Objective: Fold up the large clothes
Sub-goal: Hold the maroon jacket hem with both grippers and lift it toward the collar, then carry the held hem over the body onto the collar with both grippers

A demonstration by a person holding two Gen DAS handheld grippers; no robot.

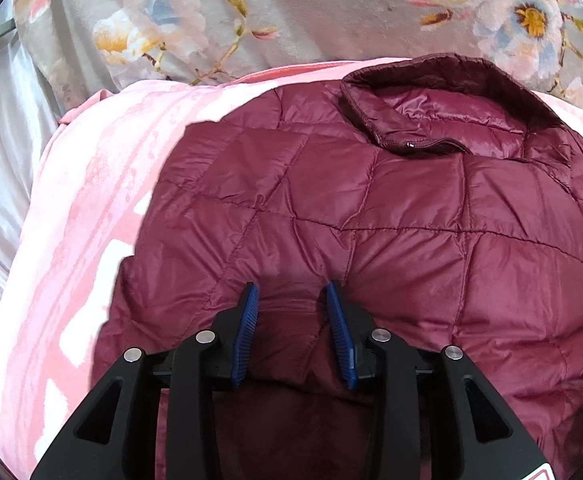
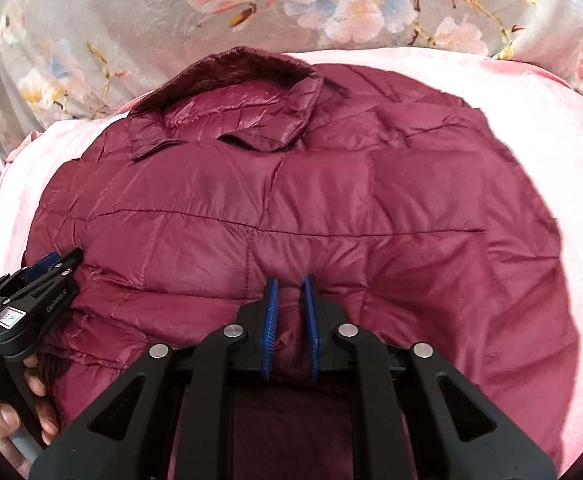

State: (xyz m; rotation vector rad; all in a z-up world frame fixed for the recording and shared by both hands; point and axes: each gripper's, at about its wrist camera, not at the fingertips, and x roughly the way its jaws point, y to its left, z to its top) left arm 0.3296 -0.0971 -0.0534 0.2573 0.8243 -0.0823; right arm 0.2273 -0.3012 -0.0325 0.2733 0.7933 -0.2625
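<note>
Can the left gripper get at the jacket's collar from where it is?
Probably yes: the left gripper faces the collar across open quilted jacket, nothing lying between.

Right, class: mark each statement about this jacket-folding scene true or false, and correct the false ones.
1. The jacket is maroon and quilted. True.
2. The jacket lies on a bare wooden table. False: it lies on a pink blanket.
3. The right tool pinches a fold of jacket fabric between its pads. True.
4. The left tool has its blue pads pressed tightly together. False: there is a clear gap between them, with the jacket below.
5. The collar is at the far end of the jacket from both tools. True.
6. The cloth beyond the jacket is plain black. False: it is a grey floral fabric.
</note>
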